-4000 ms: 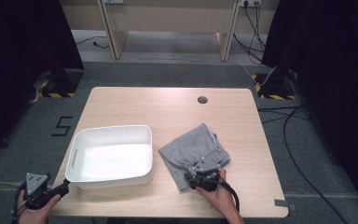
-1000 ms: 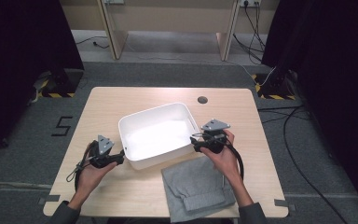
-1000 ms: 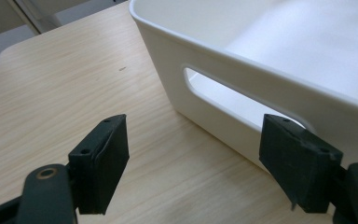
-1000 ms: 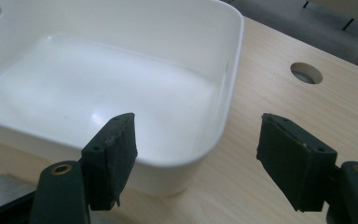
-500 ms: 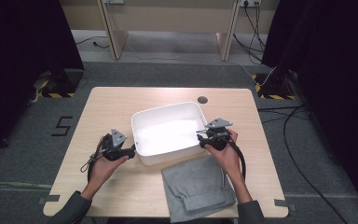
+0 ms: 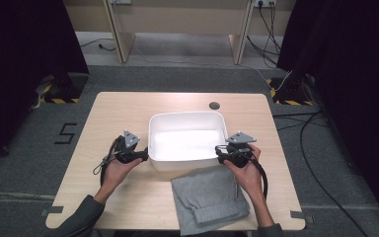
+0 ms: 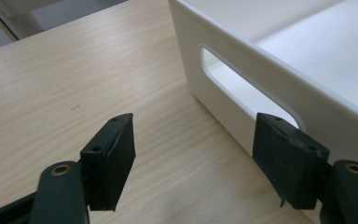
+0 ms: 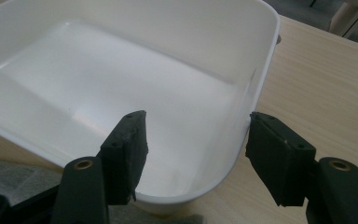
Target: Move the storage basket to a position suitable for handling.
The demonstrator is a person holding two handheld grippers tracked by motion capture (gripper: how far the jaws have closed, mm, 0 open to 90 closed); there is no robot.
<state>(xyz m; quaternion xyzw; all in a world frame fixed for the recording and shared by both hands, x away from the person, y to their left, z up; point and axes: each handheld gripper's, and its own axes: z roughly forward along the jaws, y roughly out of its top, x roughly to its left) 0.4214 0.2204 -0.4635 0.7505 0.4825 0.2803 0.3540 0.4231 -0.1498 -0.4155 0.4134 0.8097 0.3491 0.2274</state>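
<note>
White tub (image 6: 187, 121) mid-surface, left gripper (image 6: 140, 154) jaws spread at its handle wall, closing, right gripper (image 6: 219, 150) jaws astride its corner rim, unpressed, grey cloth (image 6: 209, 197) just beside.

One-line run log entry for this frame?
left tongs: open, at white tub handle wall | right tongs: open, straddling tub's rim | grey folded cloth: on table, near side of tub
</note>
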